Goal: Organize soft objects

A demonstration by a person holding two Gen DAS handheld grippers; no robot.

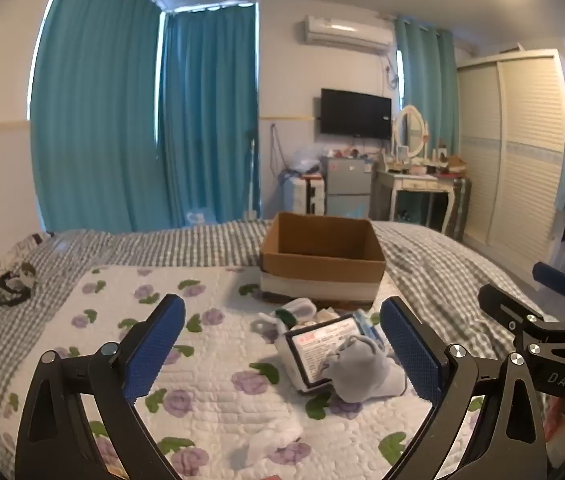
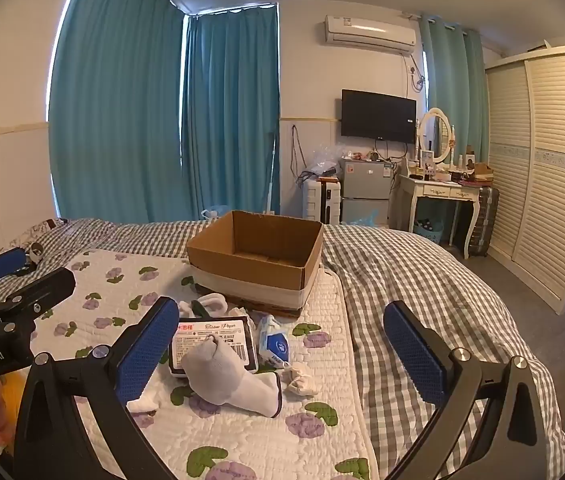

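In the left wrist view, the left gripper (image 1: 282,354) stands wide open low in the frame with nothing between its blue pads, above a floral quilt (image 1: 210,392). A grey sock (image 1: 356,372) lies in the right half of the gap, draped over the near corner of a tissue paper pack (image 1: 318,350), close to the right pad but apart from it. Beyond them, in the middle of the frame, an open cardboard box (image 1: 322,260) sits on the quilt's far edge. The quilt left of the pile lies bare. The right gripper (image 1: 538,320) shows at the right edge. In the right wrist view, the right gripper (image 2: 282,354) is likewise spread open and empty; the sock (image 2: 226,376) lies just inside its left pad, on the pack (image 2: 212,340), with a small blue-and-white packet (image 2: 276,342) beside it. The box (image 2: 258,256) stands at centre, and checked bedding (image 2: 410,280) fills the right side.
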